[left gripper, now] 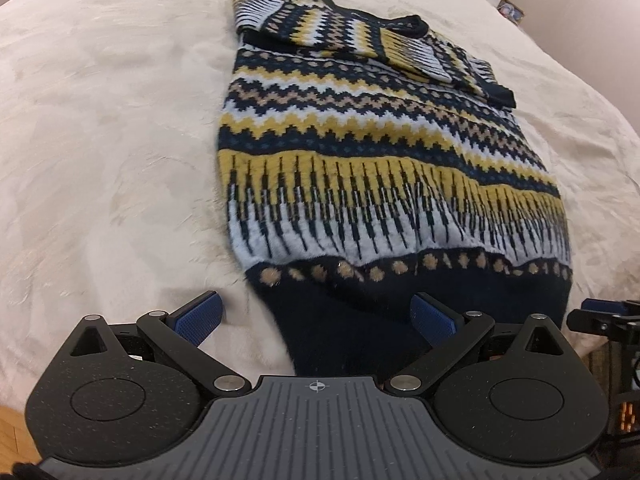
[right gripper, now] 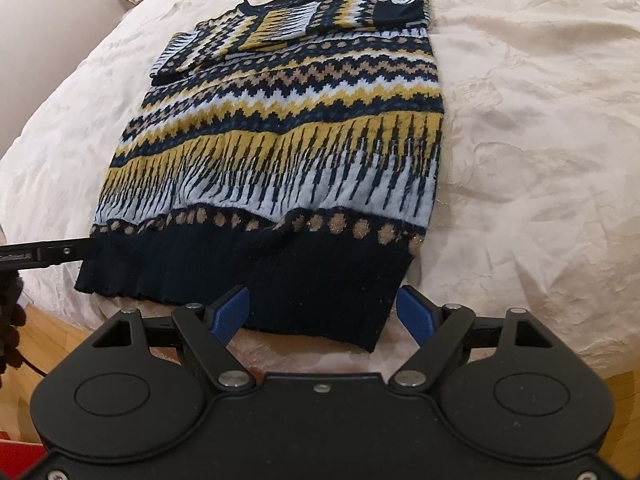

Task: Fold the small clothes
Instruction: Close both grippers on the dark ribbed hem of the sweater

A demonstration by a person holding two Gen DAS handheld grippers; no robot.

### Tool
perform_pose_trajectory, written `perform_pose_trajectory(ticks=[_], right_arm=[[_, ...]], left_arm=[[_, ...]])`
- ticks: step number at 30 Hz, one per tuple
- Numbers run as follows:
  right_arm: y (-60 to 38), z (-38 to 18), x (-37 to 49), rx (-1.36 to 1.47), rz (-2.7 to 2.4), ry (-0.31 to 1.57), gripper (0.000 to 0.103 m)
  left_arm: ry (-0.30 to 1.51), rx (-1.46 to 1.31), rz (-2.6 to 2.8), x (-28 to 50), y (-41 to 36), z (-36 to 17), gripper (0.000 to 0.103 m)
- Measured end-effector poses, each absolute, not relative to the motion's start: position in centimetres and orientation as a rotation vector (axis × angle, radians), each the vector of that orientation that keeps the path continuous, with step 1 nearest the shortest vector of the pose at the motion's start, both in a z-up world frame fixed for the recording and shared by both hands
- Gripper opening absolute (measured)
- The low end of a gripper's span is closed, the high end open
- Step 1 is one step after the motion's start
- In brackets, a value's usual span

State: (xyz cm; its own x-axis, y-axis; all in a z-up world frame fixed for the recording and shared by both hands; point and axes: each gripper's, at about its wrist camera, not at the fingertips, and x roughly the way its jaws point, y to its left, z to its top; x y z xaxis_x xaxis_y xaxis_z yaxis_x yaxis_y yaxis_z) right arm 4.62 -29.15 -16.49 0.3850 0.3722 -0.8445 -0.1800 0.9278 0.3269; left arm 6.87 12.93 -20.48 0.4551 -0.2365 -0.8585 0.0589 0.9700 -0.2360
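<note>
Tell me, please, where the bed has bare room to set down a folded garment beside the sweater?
Bare blanket lies wide beside the sweater on the left gripper's side, and equally beyond its other edge. The near hem is crowded by both open grippers, right gripper included.

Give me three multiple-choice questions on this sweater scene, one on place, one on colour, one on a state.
1. Where does the sweater lie?
A. on the cream bedspread
B. on a chair
C. on the wooden floor

2. What colour is its hem band?
A. red
B. dark navy
C. white

3. How are its sleeves?
A. spread out sideways
B. folded across the chest
C. hanging off the bed

Answers: 1 A, bedspread shows all around it; 2 B, the ribbed band nearest both grippers is dark navy; 3 B, both cuffs lie atop the body near the collar.
</note>
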Motion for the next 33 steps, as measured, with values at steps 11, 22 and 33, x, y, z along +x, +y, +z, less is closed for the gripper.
perform_pose_trajectory(ticks=[11,22,33], right_arm=[[-31.2,-19.0,7.5,0.300,0.309,1.162,0.083],[-31.9,-21.5,9.1,0.342,0.348,1.215,0.094],[-31.8,-22.2,9.8,0.316,0.438,1.230,0.103]], left_arm=[[1.176,-0.165,-0.146,9.3,12.5,-23.3,0.102],[1.157,-0.106,-0.070,9.3,11.0,-24.7,0.103],[1.138,-0.109,-0.055,8.7,10.6,-24.4,0.101]])
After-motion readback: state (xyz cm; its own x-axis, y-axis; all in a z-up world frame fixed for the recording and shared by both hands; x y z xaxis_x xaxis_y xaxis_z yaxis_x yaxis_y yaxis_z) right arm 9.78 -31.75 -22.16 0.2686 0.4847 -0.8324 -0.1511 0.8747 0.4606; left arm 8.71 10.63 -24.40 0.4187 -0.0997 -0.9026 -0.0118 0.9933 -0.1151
